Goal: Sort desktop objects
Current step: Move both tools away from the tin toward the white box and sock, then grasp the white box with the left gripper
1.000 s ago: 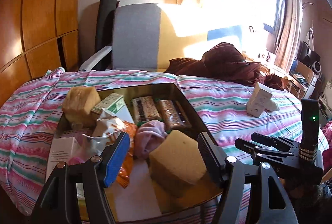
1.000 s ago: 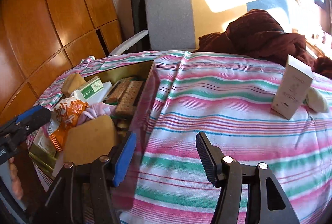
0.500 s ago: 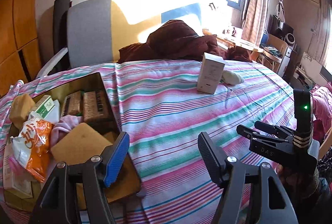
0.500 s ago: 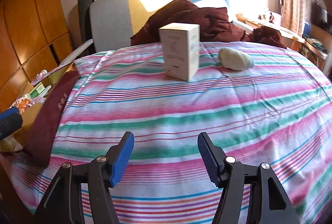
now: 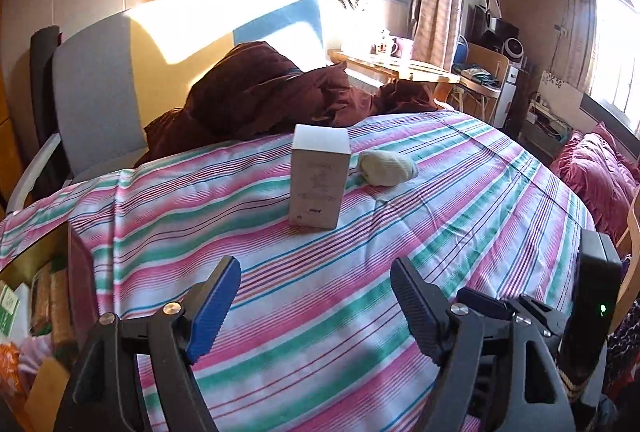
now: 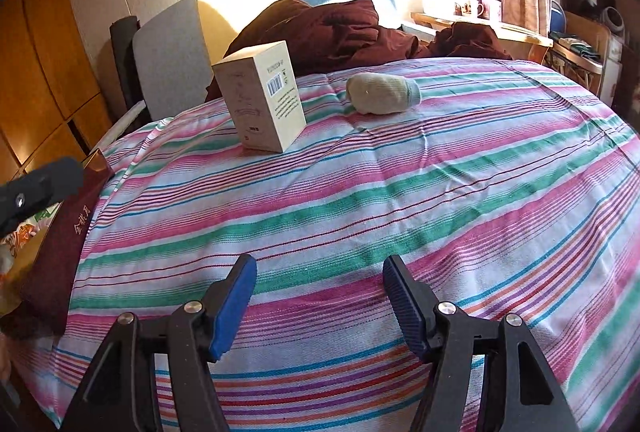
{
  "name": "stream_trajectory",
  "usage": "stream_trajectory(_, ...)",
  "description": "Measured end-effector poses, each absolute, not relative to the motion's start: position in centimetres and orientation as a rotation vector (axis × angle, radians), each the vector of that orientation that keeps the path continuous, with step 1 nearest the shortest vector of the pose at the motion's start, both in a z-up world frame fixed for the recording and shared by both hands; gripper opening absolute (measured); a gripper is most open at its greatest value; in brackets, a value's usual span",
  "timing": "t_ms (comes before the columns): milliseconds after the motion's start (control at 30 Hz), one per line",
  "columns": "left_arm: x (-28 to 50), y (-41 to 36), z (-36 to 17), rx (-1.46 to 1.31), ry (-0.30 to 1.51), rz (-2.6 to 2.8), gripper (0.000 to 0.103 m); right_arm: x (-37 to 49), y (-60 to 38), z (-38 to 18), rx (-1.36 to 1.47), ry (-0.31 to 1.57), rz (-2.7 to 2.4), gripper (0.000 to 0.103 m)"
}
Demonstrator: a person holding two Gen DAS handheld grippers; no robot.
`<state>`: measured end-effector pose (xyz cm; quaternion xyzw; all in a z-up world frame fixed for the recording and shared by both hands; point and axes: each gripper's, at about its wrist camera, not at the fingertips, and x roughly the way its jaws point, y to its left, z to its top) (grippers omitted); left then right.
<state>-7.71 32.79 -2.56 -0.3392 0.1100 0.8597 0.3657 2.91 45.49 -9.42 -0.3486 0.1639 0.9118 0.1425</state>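
White box upright, well beyond both empty tongs

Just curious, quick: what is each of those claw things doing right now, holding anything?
Left gripper: jaws opening, nothing between them.
Right gripper: jaws opening, nothing between them.
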Motion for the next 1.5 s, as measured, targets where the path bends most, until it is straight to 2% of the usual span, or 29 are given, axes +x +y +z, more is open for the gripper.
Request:
stream_trajectory(400, -12.6, 40.2, -5.6, -0.870, 0.370, 2.222, 0.082, 3.4, 46.3, -9.8, -0.951, 0.617, 2.722, 0.079)
stream_trajectory(667, -14.8, 41.7, -7.3, -0.902, 0.375, 2.255, 0.082, 3.6, 46.9, -10.0, -0.916, 0.717, 2.773, 0.087)
stream_trajectory(733, -15.1, 41.9, -7.6, -0.912, 0.376, 2.263, 0.077, 3.6, 46.9, -10.1, -0.913, 0.724, 2.777, 0.087)
stream_trajectory(767, -15.0, 41.8, -7.7, -0.916, 0.375, 2.263, 0.068, 3.5, 46.9, -10.1, -0.913, 0.725, 2.778, 0.087)
stream_trajectory(833, -14.9, 41.7, -7.9, -0.923, 0.374, 2.263, 0.063, 3.5, 46.9, -10.1, -0.913, 0.722, 2.778, 0.087)
stream_trajectory(900, -14.5, 41.3, -7.9, -0.917, 0.374, 2.257, 0.053, 3.4, 46.9, -10.1, -0.915, 0.716, 2.776, 0.087)
stream_trajectory(1233, -10.9, 37.8, -6.5, -0.847, 0.356, 2.262, 0.052, 3.2, 46.7, -10.1, -0.933, 0.673, 2.764, 0.087)
stream_trajectory(1500, -6.0, 31.5, -6.0, -0.814, 0.248, 2.287, 0.052, 3.3, 46.7, -10.1, -0.937, 0.668, 2.762, 0.087)
